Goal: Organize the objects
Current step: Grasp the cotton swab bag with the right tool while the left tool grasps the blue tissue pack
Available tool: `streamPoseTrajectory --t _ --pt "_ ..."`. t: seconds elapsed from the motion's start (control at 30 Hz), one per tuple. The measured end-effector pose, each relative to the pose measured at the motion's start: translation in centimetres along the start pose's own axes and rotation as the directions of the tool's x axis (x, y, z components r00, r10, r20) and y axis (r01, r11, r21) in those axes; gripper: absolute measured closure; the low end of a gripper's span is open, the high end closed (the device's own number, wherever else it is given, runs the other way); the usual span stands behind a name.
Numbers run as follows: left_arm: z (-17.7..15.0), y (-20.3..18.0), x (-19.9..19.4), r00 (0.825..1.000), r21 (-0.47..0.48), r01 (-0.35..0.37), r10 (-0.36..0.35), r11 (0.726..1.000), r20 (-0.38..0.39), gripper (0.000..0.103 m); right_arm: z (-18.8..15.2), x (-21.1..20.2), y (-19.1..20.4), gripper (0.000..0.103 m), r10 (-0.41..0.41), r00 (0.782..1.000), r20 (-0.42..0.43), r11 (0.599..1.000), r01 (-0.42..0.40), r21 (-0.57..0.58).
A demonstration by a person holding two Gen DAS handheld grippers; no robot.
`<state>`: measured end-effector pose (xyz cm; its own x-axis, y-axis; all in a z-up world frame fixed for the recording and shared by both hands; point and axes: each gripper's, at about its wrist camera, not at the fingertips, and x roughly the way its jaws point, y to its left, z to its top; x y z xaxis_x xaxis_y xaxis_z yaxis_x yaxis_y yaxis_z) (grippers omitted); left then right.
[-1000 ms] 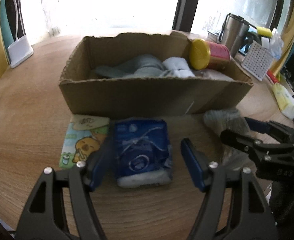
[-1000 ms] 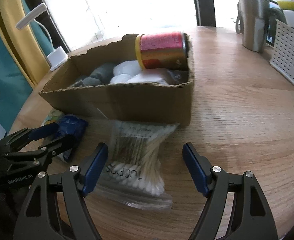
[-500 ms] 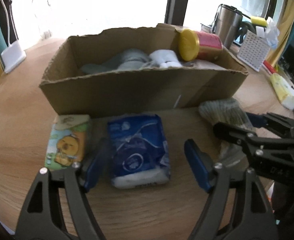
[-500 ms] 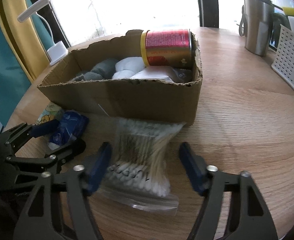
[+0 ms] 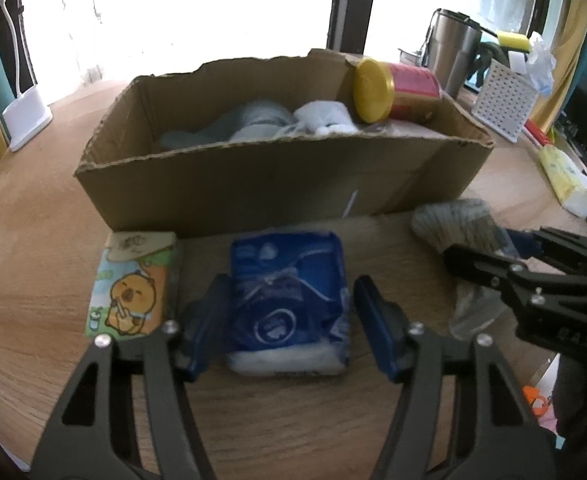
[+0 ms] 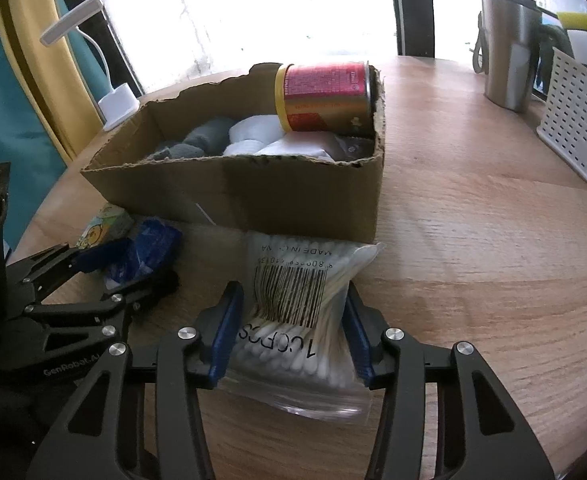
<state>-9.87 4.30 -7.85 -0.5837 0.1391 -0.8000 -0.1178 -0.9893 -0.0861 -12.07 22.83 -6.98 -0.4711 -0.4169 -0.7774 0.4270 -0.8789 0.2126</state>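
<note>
A blue tissue pack (image 5: 287, 320) lies on the wooden table in front of a cardboard box (image 5: 253, 184). My left gripper (image 5: 291, 280) straddles the pack and its jaws are closing; the right pad still stands a little off the pack's side. In the right wrist view my right gripper (image 6: 293, 286) is closing on a clear bag of cotton swabs (image 6: 289, 360), whose sides its pads squeeze. A cartoon-printed tissue pack (image 5: 133, 284) lies left of the blue one. Inside the box are grey and white cloths (image 5: 261, 120) and a red can with a yellow lid (image 5: 397, 90) on its side.
A steel tumbler (image 6: 509, 48) and a white perforated basket (image 6: 573, 116) stand at the back right. A white lamp base (image 5: 27, 120) sits at the far left. A yellow packet (image 5: 565, 176) lies near the right edge. The two grippers work close side by side.
The right jaws have narrowed from wide apart until they pinch the swab bag. The left jaws have drawn in around the blue pack. Neither hand has shifted much.
</note>
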Motion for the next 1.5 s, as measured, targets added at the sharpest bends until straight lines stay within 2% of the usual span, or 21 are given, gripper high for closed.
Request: streamPoseTrajectory --t 0.1,0.2,0.27,0.37,0.47,0.63,0.73,0.8,0.83,0.87,1.0,1.5 --pt "0.0 0.3 -0.1 1.000 -0.022 0.008 -0.008 1.000 -0.005 0.038 0.0 -0.1 -0.1 0.052 0.000 1.000 0.002 1.000 0.000 0.005" --pt "0.0 0.0 -0.2 0.999 -0.003 -0.037 0.037 0.999 -0.010 0.038 -0.1 -0.1 -0.2 0.052 0.005 1.000 0.001 1.000 -0.005 0.008" --pt "0.1 -0.4 -0.4 0.999 0.012 -0.048 0.048 0.999 0.003 0.038 -0.1 0.0 -0.1 0.052 0.011 1.000 0.000 1.000 -0.011 0.005" --pt "0.2 -0.9 -0.5 0.994 0.049 -0.106 0.104 0.993 0.038 0.034 -0.1 0.0 0.0 0.052 0.021 1.000 -0.001 1.000 -0.021 0.003" --pt "0.3 -0.4 -0.2 0.996 0.033 -0.082 0.081 0.996 0.028 0.025 -0.2 0.0 0.0 0.052 0.025 1.000 0.000 1.000 -0.025 0.002" --pt "0.2 0.3 0.7 0.999 -0.003 -0.034 0.034 0.999 -0.018 0.025 -0.2 -0.1 -0.1 0.052 0.028 1.000 0.000 1.000 -0.028 0.004" --pt "-0.1 0.2 0.6 0.999 0.007 -0.036 0.036 0.999 -0.011 0.025 -0.1 -0.1 -0.1 0.052 0.028 1.000 0.000 1.000 -0.028 0.003" --pt "-0.3 0.4 0.5 0.999 0.008 -0.034 0.034 0.999 -0.009 0.026 -0.1 -0.1 -0.1 0.052 0.030 1.000 -0.001 1.000 -0.030 0.000" --pt "-0.5 0.5 0.4 1.000 0.007 -0.028 0.028 1.000 -0.007 0.031 -0.1 -0.1 0.0 0.052 0.033 0.999 -0.001 0.999 -0.033 -0.003" --pt "-0.4 0.4 0.4 1.000 0.009 -0.024 0.024 1.000 -0.003 0.041 0.0 -0.2 0.1 0.052 0.035 0.999 0.002 0.999 -0.035 -0.006" --pt "-0.3 0.8 0.0 1.000 -0.005 -0.001 0.001 1.000 0.001 0.048 0.1 -0.8 0.5 0.052 0.039 0.999 0.013 0.999 -0.039 -0.016" --pt "0.6 0.8 -4.1 0.997 -0.021 0.022 -0.021 1.000 0.075 0.048 1.0 -3.3 2.5 0.052 0.043 0.997 0.063 0.998 -0.039 -0.049"
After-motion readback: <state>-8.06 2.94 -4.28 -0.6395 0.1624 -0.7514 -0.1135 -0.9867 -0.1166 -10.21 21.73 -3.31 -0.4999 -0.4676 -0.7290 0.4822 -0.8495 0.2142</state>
